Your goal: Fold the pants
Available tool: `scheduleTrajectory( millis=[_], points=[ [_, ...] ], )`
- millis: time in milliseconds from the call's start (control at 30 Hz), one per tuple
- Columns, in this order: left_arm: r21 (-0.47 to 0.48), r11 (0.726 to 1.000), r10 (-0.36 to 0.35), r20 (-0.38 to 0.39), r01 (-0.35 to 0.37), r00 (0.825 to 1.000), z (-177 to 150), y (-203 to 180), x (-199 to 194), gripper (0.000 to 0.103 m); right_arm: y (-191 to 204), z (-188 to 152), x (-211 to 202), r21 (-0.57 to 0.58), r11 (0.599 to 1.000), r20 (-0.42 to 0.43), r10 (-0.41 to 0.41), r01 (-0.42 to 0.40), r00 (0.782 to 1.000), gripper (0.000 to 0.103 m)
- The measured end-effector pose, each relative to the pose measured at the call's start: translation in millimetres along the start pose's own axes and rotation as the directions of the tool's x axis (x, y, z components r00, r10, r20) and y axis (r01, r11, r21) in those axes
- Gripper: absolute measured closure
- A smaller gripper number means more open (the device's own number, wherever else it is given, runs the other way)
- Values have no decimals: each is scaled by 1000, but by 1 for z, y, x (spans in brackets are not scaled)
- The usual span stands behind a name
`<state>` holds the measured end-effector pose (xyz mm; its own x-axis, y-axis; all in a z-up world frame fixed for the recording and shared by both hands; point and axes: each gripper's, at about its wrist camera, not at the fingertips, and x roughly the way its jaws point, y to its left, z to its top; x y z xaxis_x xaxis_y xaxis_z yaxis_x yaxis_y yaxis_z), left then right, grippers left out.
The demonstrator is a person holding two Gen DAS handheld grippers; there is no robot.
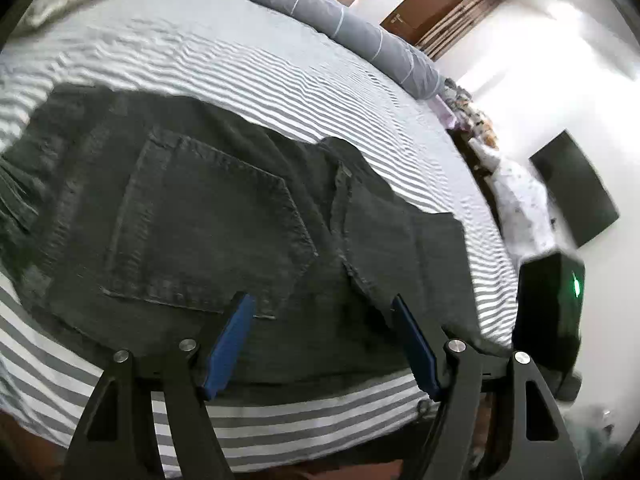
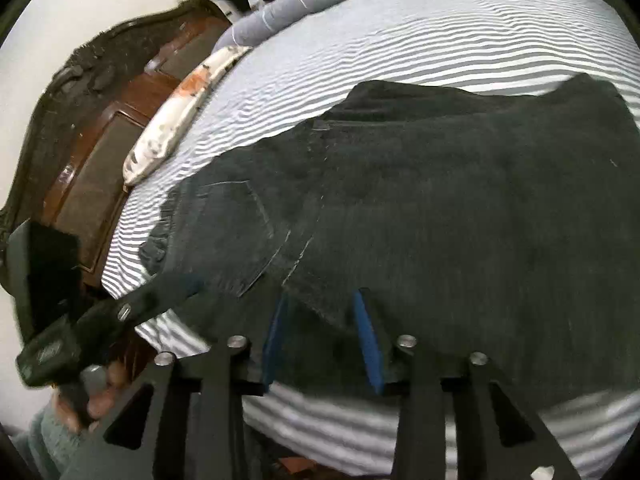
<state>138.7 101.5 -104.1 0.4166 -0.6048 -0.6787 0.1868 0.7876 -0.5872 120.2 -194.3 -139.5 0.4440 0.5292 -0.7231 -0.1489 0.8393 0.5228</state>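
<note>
1. Blue-padded fingers (image 1: 240, 330) of the left gripper (image 1: 322, 312) stand spread wide with nothing between them, hovering over the seat of the dark denim jeans (image 1: 224, 216) near the front edge of the bed (image 1: 280, 412).
2. Across the garment, the right gripper (image 2: 322, 312) is also open and holds nothing, its pads over the thigh area where the cloth looks doubled.
3. Those jeans lie back-side up on the striped sheet (image 1: 248, 68), back pocket (image 1: 208, 224) showing, waistband toward the headboard (image 2: 100, 128) end and legs running the other way. They seem already laid leg over leg, so my guess is the next fold is crosswise.
4. To do that well, I would pinch both layers at the near edge, one gripper by the seat and one further down the leg, then lift evenly so the seams stay aligned.
5. Grip only denim; the sheet underneath could easily be pinched along with it.
6. Room is generous toward the far edge, where bare sheet runs up to the rolled grey duvet (image 1: 332, 12).
7. A patterned pillow (image 2: 176, 116) lies along the headboard edge, well apart from the waistband.
8. Nearest edge is tight: little sheet remains between cloth and drop-off, so draw the fold inward.
</note>
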Motion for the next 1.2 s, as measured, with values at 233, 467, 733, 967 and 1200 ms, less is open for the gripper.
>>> scheduleTrajectory(
  millis=[233,467,733,967,1200],
  points=[
    [-76,993,-94,-48,90,994,-1,-9,26,31,-35,-30,-9,167,983,19,78,-80,997,66],
    [-91,994,-66,-60,60,996,9,-32,58,31,-88,-33,-36,301,947,116,78,-109,990,63],
    [-28,999,36,-44,-38,998,8,-59,82,50,-158,-33,-84,445,890,250,-23,-94,968,63],
    [19,993,113,-56,-112,992,6,-74,96,98,-192,-40,-95,524,834,285,17,-171,958,84],
    [68,993,101,-78,-95,992,-9,-81,90,99,-205,-45,-117,520,841,319,-29,-149,947,96]
  ],
)
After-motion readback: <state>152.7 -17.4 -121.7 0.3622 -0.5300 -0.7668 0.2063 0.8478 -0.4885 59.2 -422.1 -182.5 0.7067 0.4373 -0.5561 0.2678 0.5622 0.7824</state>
